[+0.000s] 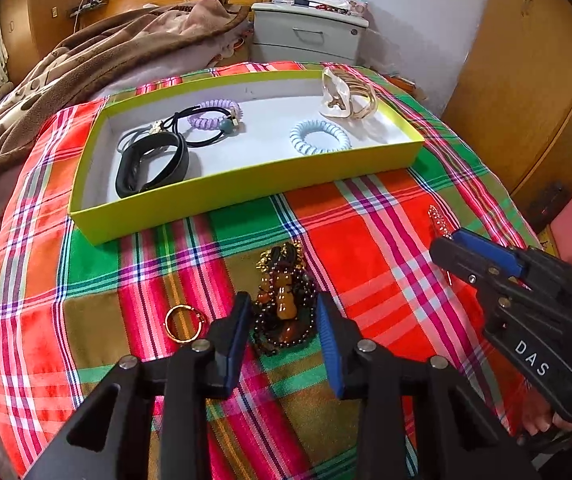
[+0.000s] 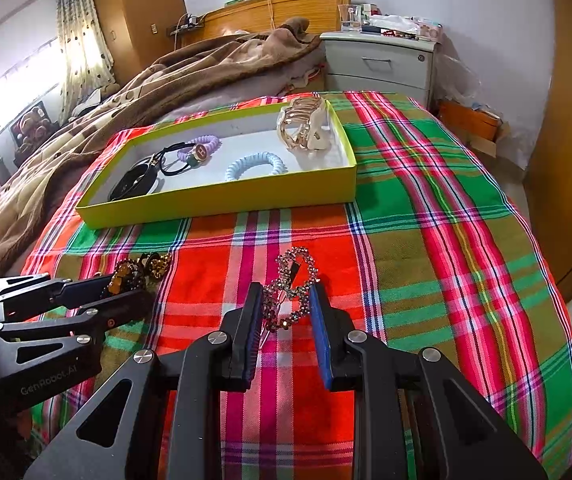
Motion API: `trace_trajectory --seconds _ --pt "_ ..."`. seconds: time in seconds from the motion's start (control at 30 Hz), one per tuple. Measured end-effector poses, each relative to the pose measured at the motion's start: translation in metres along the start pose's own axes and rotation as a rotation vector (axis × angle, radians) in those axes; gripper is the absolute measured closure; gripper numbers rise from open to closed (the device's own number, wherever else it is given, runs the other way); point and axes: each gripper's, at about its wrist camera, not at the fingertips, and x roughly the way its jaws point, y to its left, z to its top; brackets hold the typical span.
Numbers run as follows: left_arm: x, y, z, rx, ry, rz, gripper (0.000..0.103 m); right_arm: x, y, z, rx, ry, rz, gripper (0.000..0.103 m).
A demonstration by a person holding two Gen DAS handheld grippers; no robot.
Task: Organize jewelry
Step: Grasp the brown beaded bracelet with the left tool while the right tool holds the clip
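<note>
The left gripper (image 1: 282, 312) straddles the beaded brown necklace pile (image 1: 282, 300), its pads apparently not pressing. The right gripper (image 2: 286, 304) clenches the rhinestone hair clip (image 2: 294, 284) (lower end hidden). The yellow box (image 1: 246, 188) lies at 12 o'clock.

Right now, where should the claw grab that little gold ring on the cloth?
Take the gold ring by its thin rim, from straight above. It lies flat on the plaid cloth, so nothing sticks up to pinch. One finger goes inside the hole, one outside, probably.
</note>
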Motion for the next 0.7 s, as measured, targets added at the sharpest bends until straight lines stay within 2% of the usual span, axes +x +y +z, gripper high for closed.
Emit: trace_trajectory --seconds 0.13,0.7 --pt "-0.001 0.002 -0.001 -0.006 0.0 -0.005 0.074 0.0 0.001 -0.001 0.0 -0.002 -0.004 0.079" --pt "-0.021 0.007 0.0 -0.023 -0.047 -0.01 0.075 -0.012 0.006 0.004 -0.017 -0.031 -0.012 0.079"
